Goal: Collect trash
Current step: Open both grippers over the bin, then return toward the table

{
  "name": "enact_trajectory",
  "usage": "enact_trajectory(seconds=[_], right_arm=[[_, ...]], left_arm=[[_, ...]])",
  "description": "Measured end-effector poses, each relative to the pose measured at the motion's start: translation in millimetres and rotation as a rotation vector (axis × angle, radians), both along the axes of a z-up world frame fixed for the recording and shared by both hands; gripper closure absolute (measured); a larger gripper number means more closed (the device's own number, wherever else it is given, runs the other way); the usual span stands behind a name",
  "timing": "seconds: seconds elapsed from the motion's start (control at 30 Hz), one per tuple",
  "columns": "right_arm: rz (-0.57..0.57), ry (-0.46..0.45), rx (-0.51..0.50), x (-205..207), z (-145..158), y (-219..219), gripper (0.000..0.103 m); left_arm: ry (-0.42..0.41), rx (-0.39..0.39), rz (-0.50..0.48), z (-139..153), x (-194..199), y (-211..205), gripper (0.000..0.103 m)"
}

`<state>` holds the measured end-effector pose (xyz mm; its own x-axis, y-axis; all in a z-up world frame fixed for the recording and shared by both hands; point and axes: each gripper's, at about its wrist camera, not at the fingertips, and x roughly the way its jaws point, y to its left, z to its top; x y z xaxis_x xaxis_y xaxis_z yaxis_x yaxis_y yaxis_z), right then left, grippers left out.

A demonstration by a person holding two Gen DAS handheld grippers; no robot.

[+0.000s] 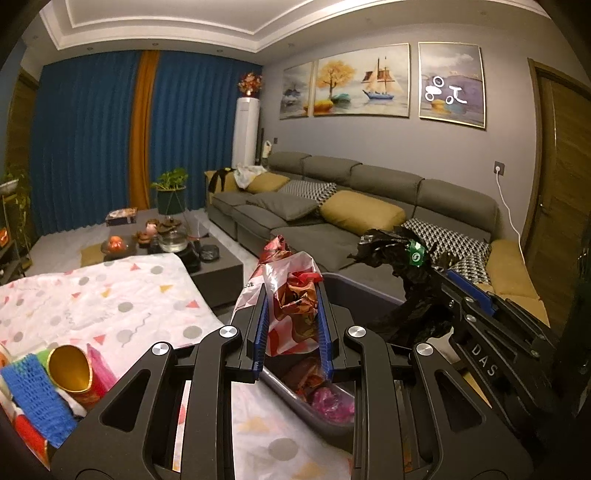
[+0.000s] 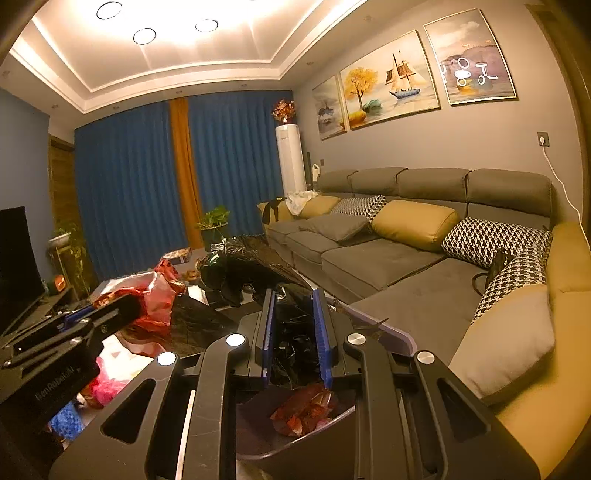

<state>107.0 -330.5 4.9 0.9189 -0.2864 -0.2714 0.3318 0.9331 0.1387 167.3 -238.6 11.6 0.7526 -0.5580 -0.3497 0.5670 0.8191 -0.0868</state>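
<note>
You face a grey wall (image 1: 369, 140) hung with three paintings (image 1: 354, 83) above a long grey sofa (image 1: 332, 206) with yellow and patterned cushions. Blue curtains (image 1: 92, 140) cover the far end, beside a white standing air conditioner (image 1: 244, 129). Recessed ceiling lights (image 2: 144, 36) glow warmly above you.

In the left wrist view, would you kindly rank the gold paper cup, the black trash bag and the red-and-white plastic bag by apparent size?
1. red-and-white plastic bag
2. black trash bag, close in size, and nearness makes this unsure
3. gold paper cup

Left tool (image 1: 291, 321) angled slightly downward, pads clamped, right tool (image 2: 295, 332) beside it, likewise clamped
</note>
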Motion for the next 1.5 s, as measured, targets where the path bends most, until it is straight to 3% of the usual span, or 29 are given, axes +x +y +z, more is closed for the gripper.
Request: enact_trajectory(seconds=[0.57, 0.63, 0.77, 1.07, 1.17, 1.23, 1.4, 1.5], right_arm=[[0.009, 0.0, 0.035, 14.9, -2.8, -9.0, 0.079], [0.006, 0.005, 0.041, 16.7, -4.1, -10.7, 0.077], [0.0, 0.009, 0.047, 18.8, -6.4, -13.4, 0.059], [-0.035, 0.026, 0.069, 7.2, -12.7, -18.3, 0.054], [-0.043, 0.028, 0.077, 3.1, -11.6, -18.8, 0.051], [-0.048, 0.026, 0.081, -0.9, -11.7, -19.1, 0.049], [-0.051, 0.032, 0.08, -10.8, -11.9, -17.9, 0.048], [-0.053, 0.032, 0.073, -15.2, -10.7, -17.1, 0.046]], left_arm=[[0.06, -0.002, -0.03, -17.5, 27.0, -13.6, 0.08], [0.065, 0.0, -0.031, -19.2, 29.9, -14.1, 0.08], [0.083, 0.002, -0.034, -20.4, 36.9, -17.4, 0.08], [0.135, 0.02, -0.063, -36.5, 45.5, -28.5, 0.079], [0.135, 0.034, -0.076, -41.6, 45.6, -31.0, 0.066], [0.131, 0.04, -0.073, -43.2, 45.4, -30.3, 0.043], [0.146, 0.022, -0.047, -44.5, 46.6, -17.2, 0.028], [0.158, 0.002, -0.015, -44.1, 45.9, 0.2, 0.025]])
